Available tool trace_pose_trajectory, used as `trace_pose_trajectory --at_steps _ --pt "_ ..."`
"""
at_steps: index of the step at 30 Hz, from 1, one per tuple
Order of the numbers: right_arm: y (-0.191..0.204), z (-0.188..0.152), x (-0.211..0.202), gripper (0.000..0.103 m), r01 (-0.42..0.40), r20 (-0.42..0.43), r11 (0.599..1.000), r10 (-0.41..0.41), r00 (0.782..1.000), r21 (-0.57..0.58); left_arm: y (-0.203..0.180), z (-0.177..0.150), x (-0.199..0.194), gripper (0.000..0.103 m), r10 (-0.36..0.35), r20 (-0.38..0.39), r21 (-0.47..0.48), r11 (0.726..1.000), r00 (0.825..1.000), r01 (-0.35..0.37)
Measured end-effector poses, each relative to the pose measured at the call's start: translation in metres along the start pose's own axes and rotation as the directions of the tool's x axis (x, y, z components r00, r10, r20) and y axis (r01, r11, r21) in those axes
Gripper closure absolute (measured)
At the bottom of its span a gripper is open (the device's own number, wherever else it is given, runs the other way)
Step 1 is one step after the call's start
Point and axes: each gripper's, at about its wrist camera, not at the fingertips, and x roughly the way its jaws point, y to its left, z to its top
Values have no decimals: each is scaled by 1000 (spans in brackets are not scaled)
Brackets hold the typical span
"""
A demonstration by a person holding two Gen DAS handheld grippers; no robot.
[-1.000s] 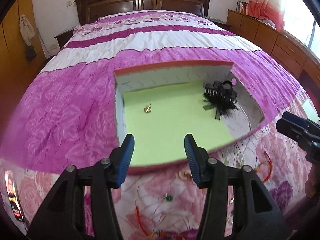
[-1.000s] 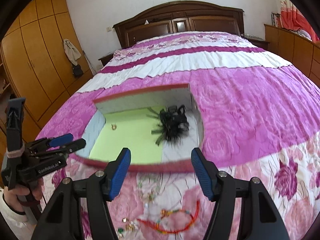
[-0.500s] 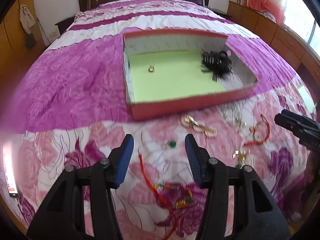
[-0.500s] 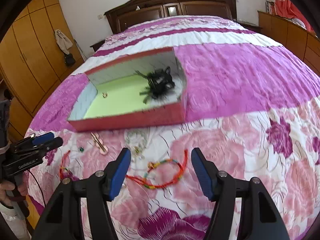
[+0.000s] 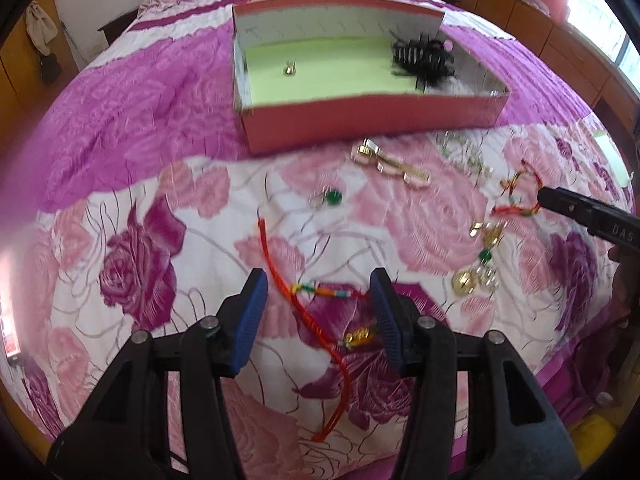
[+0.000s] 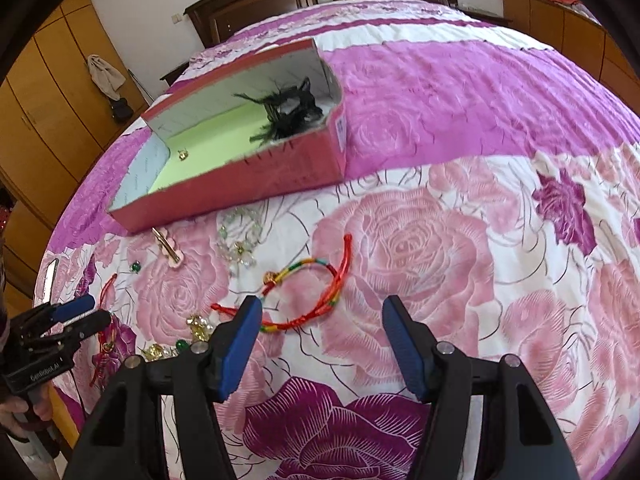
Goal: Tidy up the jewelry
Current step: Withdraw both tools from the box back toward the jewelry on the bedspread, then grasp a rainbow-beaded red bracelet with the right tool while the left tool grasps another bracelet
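1. Both tools have been lowered and tipped downward since a second ago; the red box (image 5: 372, 120), formerly right behind the fingertips, is now seen well beyond them, and the jewelry on the bed (image 5: 120, 128) has been brought into view.
2. Left tool (image 5: 316, 312): jaws are held partly open with nothing gripped; a red cord bracelet (image 5: 316, 320) with coloured beads is seen lying on the quilt between the pads.
3. Right tool (image 6: 322, 340): jaws are held wider apart and empty; a red and multicoloured bracelet (image 6: 316, 292) is laid just ahead of the fingertips.
4. Scattered on the quilt near the box are a pink hair clip (image 5: 390, 164), a green-stone ring (image 5: 326, 198), and gold earrings (image 5: 478, 264).
5. Inside the box, on its green lining, a black hair claw (image 5: 424, 60) and a small gold piece (image 5: 289, 69) are kept well apart.
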Motion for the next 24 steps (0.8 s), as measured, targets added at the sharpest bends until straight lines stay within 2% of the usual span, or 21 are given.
trace_pose_trajectory --at_steps 6,10,17,22,24 --pt "-2 -4 11 38 19 -30 1000 -18 999 12 5 -12 9 58 18 -26 -25 1000 1000 -18" --pt "-5 -6 19 40 36 -50 999 -35 998 30 9 -18 15 57 4 -24 -41 999 1000 -5" --pt "-1 -8 23 43 74 -56 997 -74 996 10 7 -21 24 57 25 -42 -25 999 999 -26" --pt "9 -10 21 56 90 -45 996 -91 995 -26 2 -20 27 57 41 -51 -14 999 998 -42" --pt "11 -11 20 65 91 -43 995 -92 995 -38 0 -18 27 57 46 -58 -15 999 997 -47"
